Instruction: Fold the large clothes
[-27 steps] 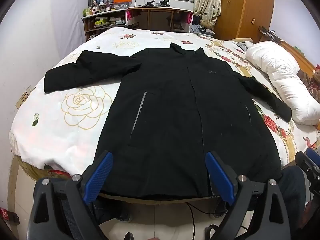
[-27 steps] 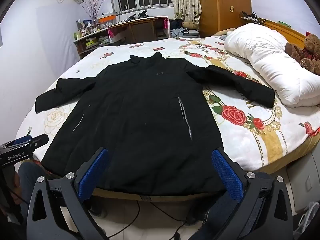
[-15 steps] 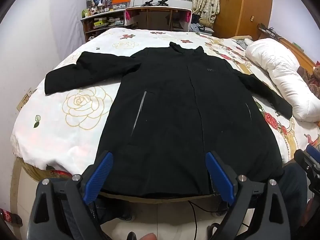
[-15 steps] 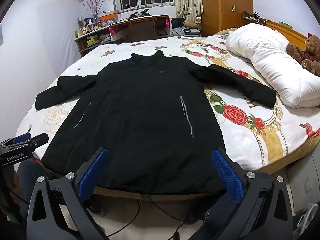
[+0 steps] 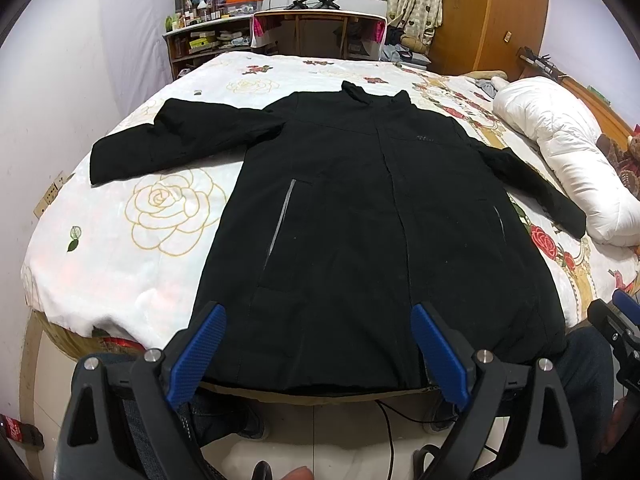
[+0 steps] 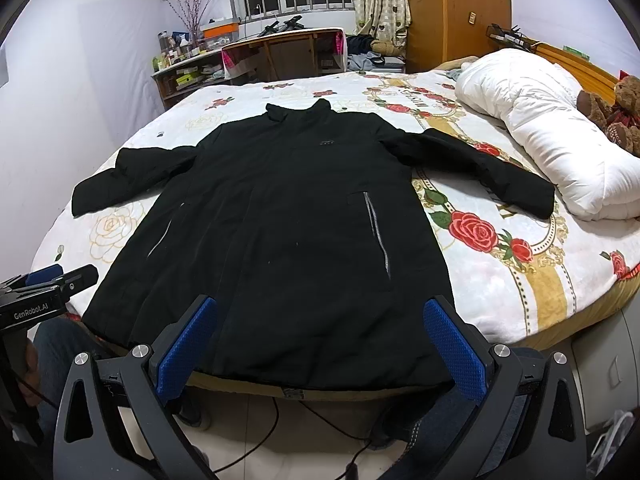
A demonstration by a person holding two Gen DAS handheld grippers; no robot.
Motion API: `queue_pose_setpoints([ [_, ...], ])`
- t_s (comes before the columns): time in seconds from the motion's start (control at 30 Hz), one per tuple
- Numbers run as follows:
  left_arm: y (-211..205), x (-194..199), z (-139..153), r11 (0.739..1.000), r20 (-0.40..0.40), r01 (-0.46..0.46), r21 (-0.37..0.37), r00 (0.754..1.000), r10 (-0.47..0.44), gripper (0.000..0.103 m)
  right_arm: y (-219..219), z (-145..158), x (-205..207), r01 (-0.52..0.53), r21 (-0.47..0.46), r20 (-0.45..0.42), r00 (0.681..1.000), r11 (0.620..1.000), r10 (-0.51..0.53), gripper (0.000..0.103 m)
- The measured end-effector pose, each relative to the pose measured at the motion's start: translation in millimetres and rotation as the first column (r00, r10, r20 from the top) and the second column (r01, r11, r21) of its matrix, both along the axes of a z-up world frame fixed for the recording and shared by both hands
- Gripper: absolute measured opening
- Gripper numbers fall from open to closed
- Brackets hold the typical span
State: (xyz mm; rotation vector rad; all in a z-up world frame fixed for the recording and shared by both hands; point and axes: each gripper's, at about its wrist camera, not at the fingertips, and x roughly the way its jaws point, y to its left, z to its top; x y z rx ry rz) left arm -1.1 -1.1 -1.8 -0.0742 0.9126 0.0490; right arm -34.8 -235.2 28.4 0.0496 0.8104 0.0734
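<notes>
A long black coat (image 5: 360,216) lies flat, front up, on the floral bed, collar far, hem at the near bed edge, both sleeves spread out. It also shows in the right wrist view (image 6: 288,224). My left gripper (image 5: 318,354) is open and empty, held in the air just short of the hem, over its left-centre. My right gripper (image 6: 320,350) is open and empty, also just short of the hem. The left gripper shows at the left edge of the right wrist view (image 6: 44,296).
A rolled white duvet (image 6: 548,128) lies along the bed's right side with a teddy bear (image 6: 616,108) behind it. A desk (image 5: 316,32) and shelves stand beyond the bed. Cables (image 6: 280,424) and the person's legs are on the floor below the hem.
Both grippers have eased slightly closer to the bed. The coat has not moved and both grippers stay open.
</notes>
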Motion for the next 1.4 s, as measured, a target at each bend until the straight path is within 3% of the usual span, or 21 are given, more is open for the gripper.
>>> queue_pose_setpoints([
  [1.4, 3.3, 3.6, -5.0, 1.000, -0.022, -0.005, -0.010, 1.000, 0.004, 0.095, 4.6, -4.5, 4.3, -0.008, -0.008, -0.011, 1.000, 1.000, 0.008, 0.103],
])
